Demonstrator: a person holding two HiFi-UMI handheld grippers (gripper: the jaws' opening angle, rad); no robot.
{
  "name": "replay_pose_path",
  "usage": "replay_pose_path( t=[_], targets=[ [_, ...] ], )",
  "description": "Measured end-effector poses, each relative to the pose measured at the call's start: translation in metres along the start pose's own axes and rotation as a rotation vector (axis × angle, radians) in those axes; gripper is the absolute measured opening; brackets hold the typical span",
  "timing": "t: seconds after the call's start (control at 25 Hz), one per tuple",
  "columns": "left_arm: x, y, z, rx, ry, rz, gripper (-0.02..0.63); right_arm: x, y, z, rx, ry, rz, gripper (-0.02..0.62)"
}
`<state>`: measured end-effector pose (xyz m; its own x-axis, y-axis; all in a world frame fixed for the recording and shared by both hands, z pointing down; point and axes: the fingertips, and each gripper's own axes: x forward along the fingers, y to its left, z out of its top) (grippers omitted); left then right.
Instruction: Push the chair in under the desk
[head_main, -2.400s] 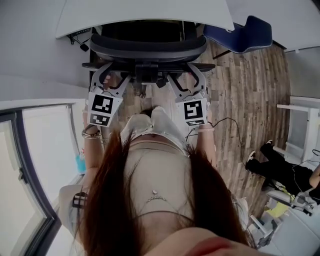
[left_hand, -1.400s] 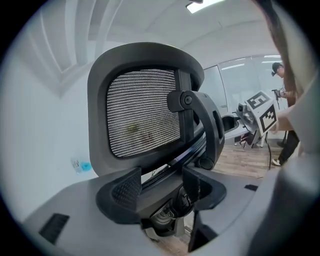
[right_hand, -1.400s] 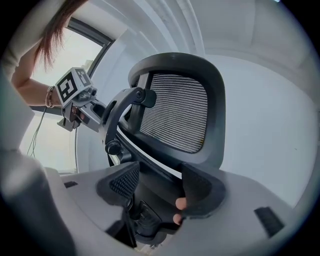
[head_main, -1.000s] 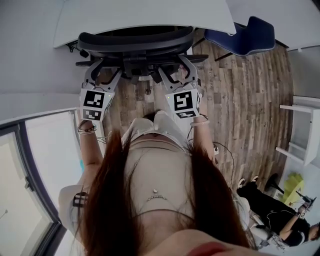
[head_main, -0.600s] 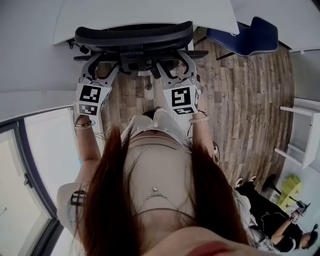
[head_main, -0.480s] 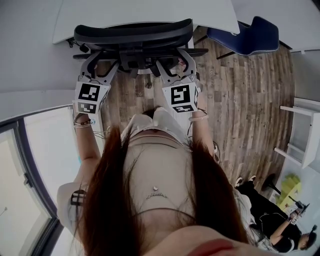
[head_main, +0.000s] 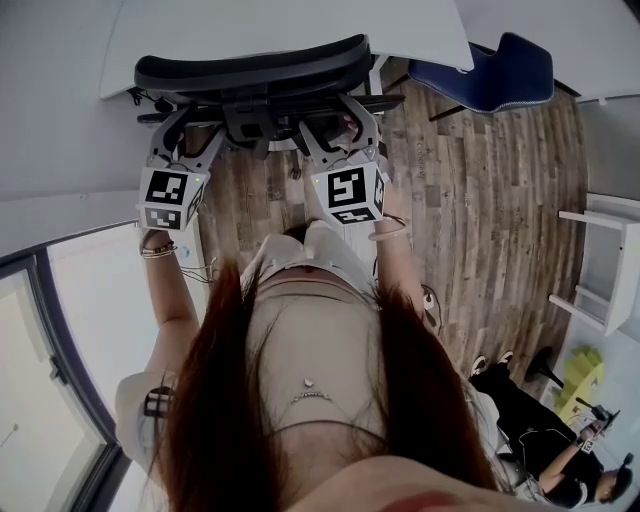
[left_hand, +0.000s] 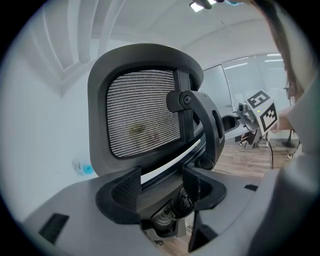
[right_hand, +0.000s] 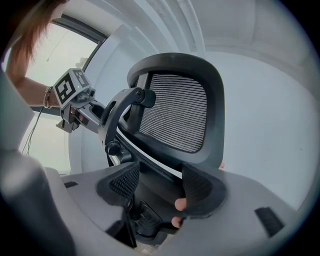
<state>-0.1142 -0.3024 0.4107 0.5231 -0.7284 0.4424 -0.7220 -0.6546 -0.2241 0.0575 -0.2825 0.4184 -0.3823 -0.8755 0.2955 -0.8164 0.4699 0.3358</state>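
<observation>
A black office chair with a mesh back (head_main: 250, 70) stands at the white desk (head_main: 280, 28), its seat hidden below the desktop. My left gripper (head_main: 176, 132) and right gripper (head_main: 338, 122) both rest against the lower rear of the backrest, side by side. In the left gripper view the chair's mesh back (left_hand: 142, 117) fills the middle, and my left gripper (left_hand: 160, 186) is open, its jaws either side of the back's lower frame. In the right gripper view the mesh back (right_hand: 175, 112) shows, and my right gripper (right_hand: 159, 187) is open around the same frame.
A blue chair (head_main: 482, 68) stands right of the desk on the wood floor (head_main: 480, 200). At the right edge are white shelves (head_main: 600, 260). A person (head_main: 545, 410) sits at the lower right. A glass panel (head_main: 60, 340) runs along the left.
The chair has rolled further under the desk, with more of its back now at the desk edge. Both grippers have moved forward with it, still against the backrest.
</observation>
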Motion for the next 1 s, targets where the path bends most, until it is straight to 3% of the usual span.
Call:
replay_pose_path(
  t=[1.0],
  targets=[
    [0.009, 0.009, -0.005, 0.015, -0.022, 0.007, 0.249, 0.012, 0.0, -0.003, -0.001, -0.014, -0.006, 0.272]
  ],
)
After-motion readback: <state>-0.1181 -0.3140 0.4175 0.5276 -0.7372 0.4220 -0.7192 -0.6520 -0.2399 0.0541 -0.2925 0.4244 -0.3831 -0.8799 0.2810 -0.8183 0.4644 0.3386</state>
